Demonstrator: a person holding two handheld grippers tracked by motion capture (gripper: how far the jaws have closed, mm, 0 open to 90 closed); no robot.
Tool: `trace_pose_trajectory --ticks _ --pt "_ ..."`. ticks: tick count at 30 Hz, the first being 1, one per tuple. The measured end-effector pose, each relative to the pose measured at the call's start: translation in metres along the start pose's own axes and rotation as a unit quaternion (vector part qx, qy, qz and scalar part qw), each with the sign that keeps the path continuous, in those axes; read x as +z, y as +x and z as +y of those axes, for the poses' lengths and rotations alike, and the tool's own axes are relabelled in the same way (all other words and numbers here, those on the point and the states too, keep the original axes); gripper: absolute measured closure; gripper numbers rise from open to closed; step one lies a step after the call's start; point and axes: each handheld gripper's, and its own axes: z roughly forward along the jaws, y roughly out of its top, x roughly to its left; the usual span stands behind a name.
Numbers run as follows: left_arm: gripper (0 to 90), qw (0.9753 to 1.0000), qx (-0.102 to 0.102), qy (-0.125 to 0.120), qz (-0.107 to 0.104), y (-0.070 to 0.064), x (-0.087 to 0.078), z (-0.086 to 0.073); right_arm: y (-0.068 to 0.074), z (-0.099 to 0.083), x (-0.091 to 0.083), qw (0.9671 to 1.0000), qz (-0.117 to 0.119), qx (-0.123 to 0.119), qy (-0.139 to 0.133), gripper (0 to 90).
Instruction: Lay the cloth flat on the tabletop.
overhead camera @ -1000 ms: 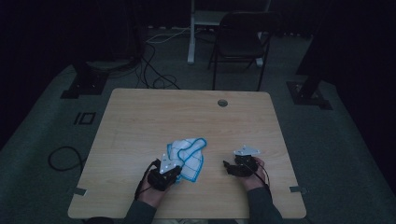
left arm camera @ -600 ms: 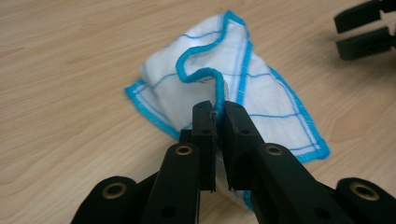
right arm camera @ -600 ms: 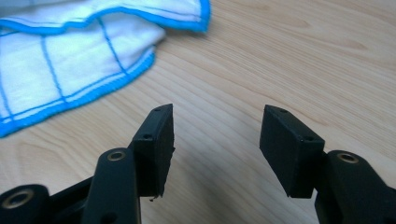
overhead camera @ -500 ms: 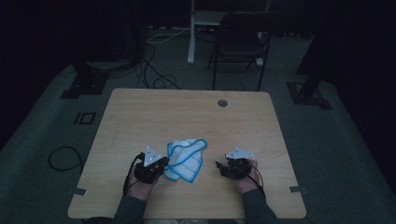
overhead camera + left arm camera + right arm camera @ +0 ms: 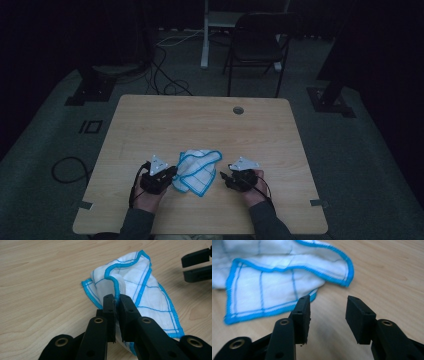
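Cloth (image 5: 198,171): white with blue checks and a blue hem, rumpled and partly doubled over, lying on the table (image 5: 200,125) near the person's edge, between the two grippers.
Left gripper (image 5: 116,302): clamped on a raised fold of the hem; in its own view the blue edge runs straight down into the closed jaws.
Right gripper (image 5: 327,308): jaws spread, holding nothing, poised just beside the cloth's near corner, with bare wood between them.
Step in hand: judging by the layout, the cloth is being spread or folded, and the right gripper needs its own hold next.
Doing it well: aim the right jaws at a single layer of hem at the corner closest to them, slide the lower jaw flat along the wood so it goes under the edge, then close fully before any pull.
Left side's part: keep the pinch firm and low, so the cloth does not drag while the right closes.
Risk: catching two layers would lock the crease in; a shallow bite on the hem may slip.
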Motion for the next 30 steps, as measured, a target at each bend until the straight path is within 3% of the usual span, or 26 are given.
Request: trace_pose_trajectory --ticks 3,6,16,20,24,30 --pt "84.9 1.0 -0.002 0.0 0.002 0.001 0.0 0.0 -0.008 0.005 0.008 0.9998 0.002 0.019 -0.002 56.8" --pt "84.9 1.0 -0.004 0.0 0.003 0.003 0.0 0.0 -0.011 0.007 0.011 0.9998 0.003 0.021 0.0 56.7" --pt "84.9 0.9999 -0.004 0.003 0.013 0.012 0.0 0.002 -0.033 0.028 0.041 0.9973 0.04 0.06 0.014 53.5" --pt "84.9 0.9997 -0.009 0.005 0.023 0.022 0.002 0.005 -0.036 0.03 0.05 0.9949 0.067 0.073 0.017 65.5" --pt "84.7 0.9992 -0.013 0.015 0.035 0.034 0.006 0.005 -0.034 0.032 0.051 0.9956 0.065 0.065 0.017 84.8" --pt "81.0 0.9978 -0.029 0.026 0.053 0.049 0.009 -0.003 -0.029 0.037 0.048 0.9963 0.066 0.054 0.008 88.0"
